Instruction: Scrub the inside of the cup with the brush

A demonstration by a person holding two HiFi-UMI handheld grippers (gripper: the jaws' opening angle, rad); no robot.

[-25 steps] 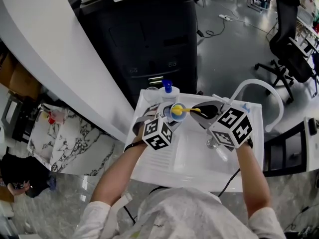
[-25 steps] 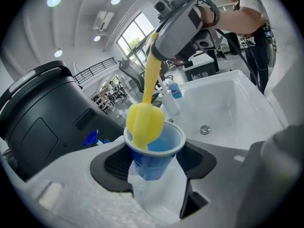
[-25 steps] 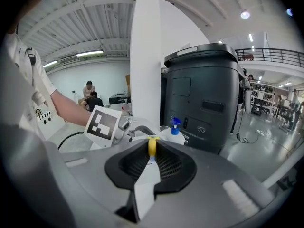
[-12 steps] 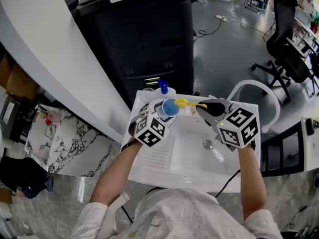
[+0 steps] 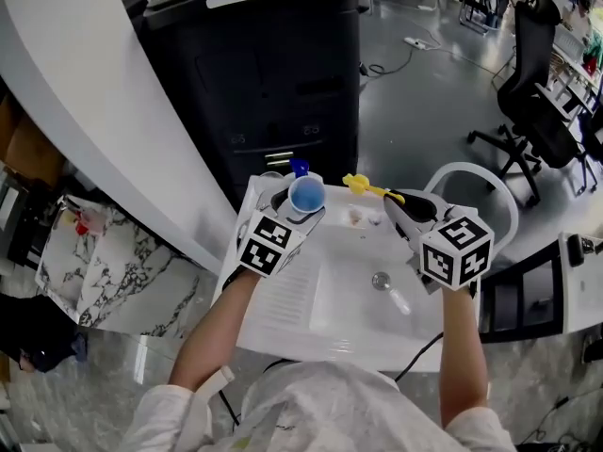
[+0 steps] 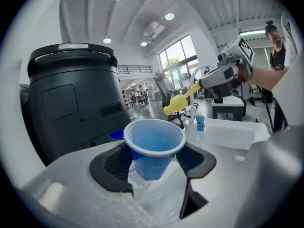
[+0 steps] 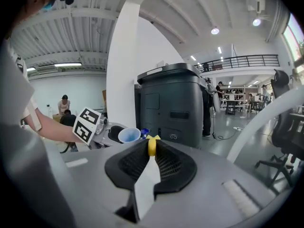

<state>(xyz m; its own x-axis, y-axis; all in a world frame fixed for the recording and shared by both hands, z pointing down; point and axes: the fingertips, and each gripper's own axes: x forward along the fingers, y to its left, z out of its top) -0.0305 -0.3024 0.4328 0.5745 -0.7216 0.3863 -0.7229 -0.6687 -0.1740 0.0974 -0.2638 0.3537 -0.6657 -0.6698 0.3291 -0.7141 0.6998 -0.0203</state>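
Note:
A blue plastic cup [image 5: 306, 196] stands upright between the jaws of my left gripper [image 5: 303, 207], which is shut on its sides over the far left of the white sink [image 5: 283, 299]. In the left gripper view the cup [image 6: 154, 146] looks empty, mouth up. My right gripper [image 5: 402, 205] is shut on the white handle of the yellow brush [image 5: 362, 186]. The brush head points left and hangs in the air to the right of the cup, apart from it. In the right gripper view the brush handle [image 7: 148, 175] runs straight out between the pads toward the cup [image 7: 129, 135].
A white arched faucet [image 5: 471, 172] rises at the sink's right. The drain [image 5: 381, 279] lies in the basin. A blue-capped bottle [image 5: 300, 169] stands just behind the cup. A big black machine [image 5: 264, 73] is beyond the sink, an office chair [image 5: 537, 102] at far right.
The brush head was in the cup's mouth a second ago; it has since come out to the right. Both grippers rose toward the sink's far edge, the cup shifting left.

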